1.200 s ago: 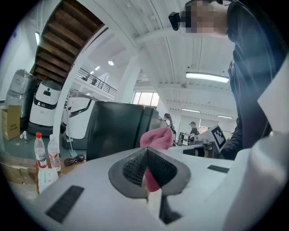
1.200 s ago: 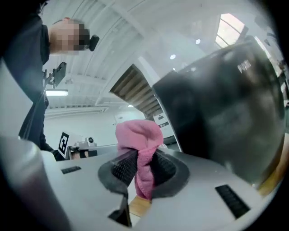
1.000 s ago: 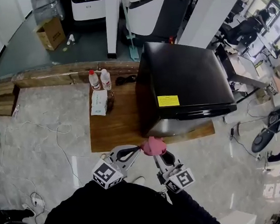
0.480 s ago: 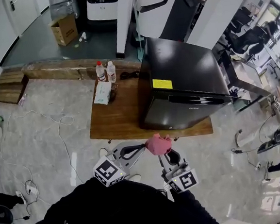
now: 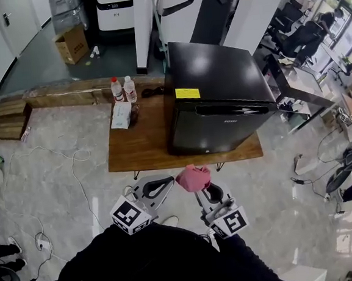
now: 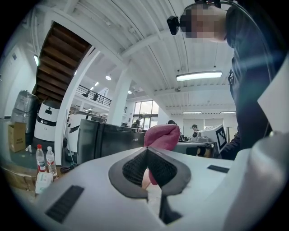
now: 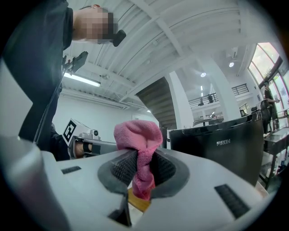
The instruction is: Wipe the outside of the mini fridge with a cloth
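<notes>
Before mini fridge [image 5: 218,96], right gripper [image 7: 143,173], perhaps left gripper [image 6: 147,173], clamps cloth [image 7: 137,135].

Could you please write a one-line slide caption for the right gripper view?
Right gripper shut on a bunched pink cloth, the black mini fridge ahead, not yet touched.

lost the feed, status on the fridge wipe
Left gripper and right gripper both shut on cloth. Fridge not yet touched, cloth short of table. Nothing in between.
</notes>
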Tool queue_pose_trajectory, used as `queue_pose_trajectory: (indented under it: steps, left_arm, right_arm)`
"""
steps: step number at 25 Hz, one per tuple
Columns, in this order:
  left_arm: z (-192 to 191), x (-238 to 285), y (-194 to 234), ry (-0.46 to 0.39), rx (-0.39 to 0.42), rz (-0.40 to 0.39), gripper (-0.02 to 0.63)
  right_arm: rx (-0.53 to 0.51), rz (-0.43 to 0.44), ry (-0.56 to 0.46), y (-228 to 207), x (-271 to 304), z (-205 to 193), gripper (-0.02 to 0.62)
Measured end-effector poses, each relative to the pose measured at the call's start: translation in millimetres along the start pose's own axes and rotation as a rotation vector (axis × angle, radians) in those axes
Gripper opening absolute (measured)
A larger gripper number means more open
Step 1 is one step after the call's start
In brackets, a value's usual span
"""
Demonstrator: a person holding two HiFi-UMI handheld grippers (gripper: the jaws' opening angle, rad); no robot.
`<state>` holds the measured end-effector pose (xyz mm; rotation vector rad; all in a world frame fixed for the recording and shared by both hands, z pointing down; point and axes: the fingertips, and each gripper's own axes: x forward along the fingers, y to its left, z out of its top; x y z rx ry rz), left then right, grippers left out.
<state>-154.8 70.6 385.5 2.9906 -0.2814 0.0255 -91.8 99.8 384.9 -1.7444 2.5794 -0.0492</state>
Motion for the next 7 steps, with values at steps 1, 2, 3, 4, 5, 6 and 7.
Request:
queue_pose_trajectory:
  steps: [1,2,3,4,5,6,7]
  left_arm:
    - [-0.2,-1.1,-1.1,0.002,0.002,0.001,0.006]
    - [-0.9,-2.3,-2.1,0.003,0.002,0.002,0.006]
    - [-1.6,-3.4,-3.1,0.004,0.001,0.003,0.006]
    - [-1.9,-4.2,-4.3,0.004,0.000,0.002,0.006]
    - [-1.8,-4.6,-5.7,0.005,-0.001,0.001,0.006]
    - [-1.4,-4.7,-7.1,0.006,-0.003,0.000,0.006]
    - [-0.9,-4.8,-8.6,0.007,-0.004,-0.001,0.006]
  right_arm:
    - [0.001,0.000,-0.001,0.9,-1.0,1.0,0.069]
    - [0.002,-0.002,-0.004,1.9,-1.8,1.5,0.069]
    - [0.002,-0.005,-0.006,2.8,-2.8,1.7,0.069]
    - [0.003,-0.007,-0.005,3.7,-4.1,1.6,0.069]
    - [0.004,-0.010,-0.003,4.2,-5.5,1.7,0.069]
    - [0.006,-0.013,-0.001,4.5,-6.8,2.0,0.069]
    - [0.008,-0.015,0.001,4.7,-8.1,2.5,0.069]
